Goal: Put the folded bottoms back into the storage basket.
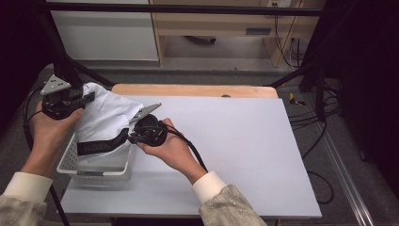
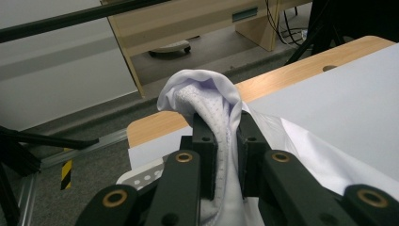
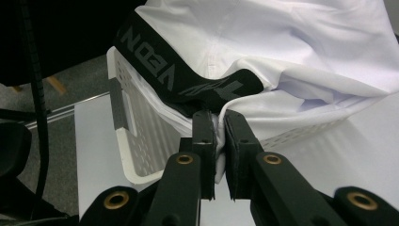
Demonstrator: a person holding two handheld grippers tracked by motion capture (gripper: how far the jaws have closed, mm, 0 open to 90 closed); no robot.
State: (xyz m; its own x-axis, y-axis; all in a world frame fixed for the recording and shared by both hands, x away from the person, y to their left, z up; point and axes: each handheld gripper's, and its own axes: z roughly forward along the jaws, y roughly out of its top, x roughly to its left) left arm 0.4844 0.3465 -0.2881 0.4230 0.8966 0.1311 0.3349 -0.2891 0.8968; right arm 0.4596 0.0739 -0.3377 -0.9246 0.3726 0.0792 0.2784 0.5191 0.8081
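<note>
White table [image 1: 244, 141], wood cabinet [image 1: 211, 21] behind, cables [image 1: 324, 113] rt.

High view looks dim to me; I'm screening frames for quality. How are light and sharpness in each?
High view: dark corners, evenly lit table, soft. Left gripper view: white garment sharp. Right gripper view: basket clear, upper left dark.

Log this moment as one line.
left gripper: shut on white cloth garment | right gripper: shut on garment | over white perforated plastic basket

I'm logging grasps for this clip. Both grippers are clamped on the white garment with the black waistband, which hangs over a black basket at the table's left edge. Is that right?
Not quite: the basket is white, as the right gripper view shows. Left gripper and right gripper do clamp the white garment over it.
</note>
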